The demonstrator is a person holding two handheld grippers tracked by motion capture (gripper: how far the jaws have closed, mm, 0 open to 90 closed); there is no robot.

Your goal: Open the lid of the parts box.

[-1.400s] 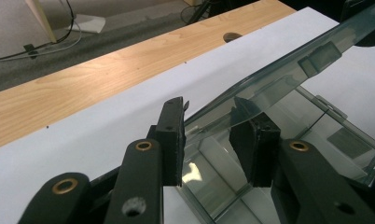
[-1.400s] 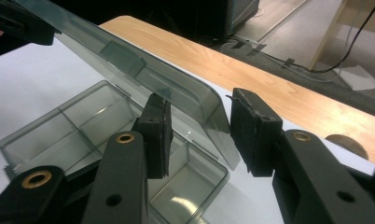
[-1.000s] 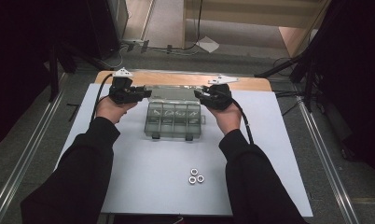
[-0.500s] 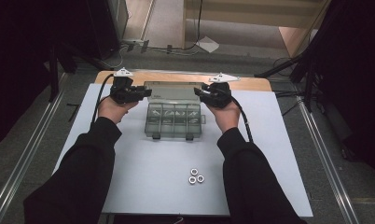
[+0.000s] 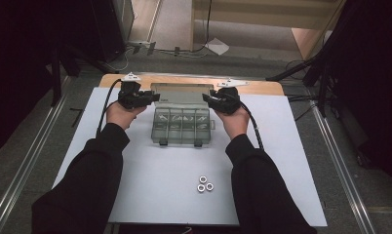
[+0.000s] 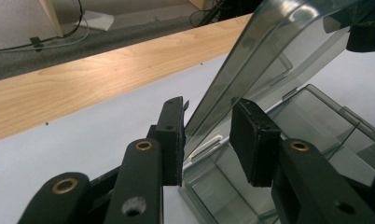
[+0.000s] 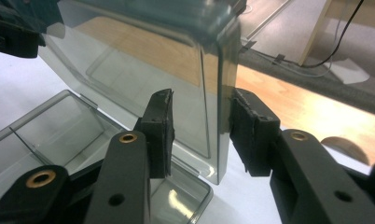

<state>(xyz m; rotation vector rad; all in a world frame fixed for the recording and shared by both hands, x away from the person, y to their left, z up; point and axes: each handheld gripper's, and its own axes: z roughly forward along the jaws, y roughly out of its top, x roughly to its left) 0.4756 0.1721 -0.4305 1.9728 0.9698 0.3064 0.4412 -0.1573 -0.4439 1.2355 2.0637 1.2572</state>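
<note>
High view: a smoky, translucent plastic organiser box (image 5: 181, 126) sits on a smooth white mat (image 5: 135, 185) that covers most of a pale wooden table (image 5: 262, 87). The box is rectangular, with thin dividers splitting its base into small compartments and 2 dark latches on its near edge. Its hinged lid (image 5: 177, 92) is raised at the far side. The left gripper (image 5: 152, 97) meets the lid's left end and the right gripper (image 5: 207, 101) its right end, each held in a hand with a black sleeve. 3 small, shiny metal nuts (image 5: 204, 184) lie clustered on the mat, well apart from the box, nearer the person.

Left gripper view: the 2 black, blocky jaws straddle the edge of the tilted lid (image 6: 269, 60). The left pad lies against the clear plastic, while a gap shows between the lid and the right pad, so I cannot tell whether the jaws clamp it. They stand at a middling width. The open base (image 6: 232, 186), glossy and thin-walled, lies just below.

Right gripper view: the jaws, with matte and slightly frayed rubber pads, stand either side of the lid's rounded corner (image 7: 213, 93). The right pad sits at the lid's outer face, with a gap at the left pad, so a firm grip cannot be told. The wood grain shows through the tinted plastic.
</note>
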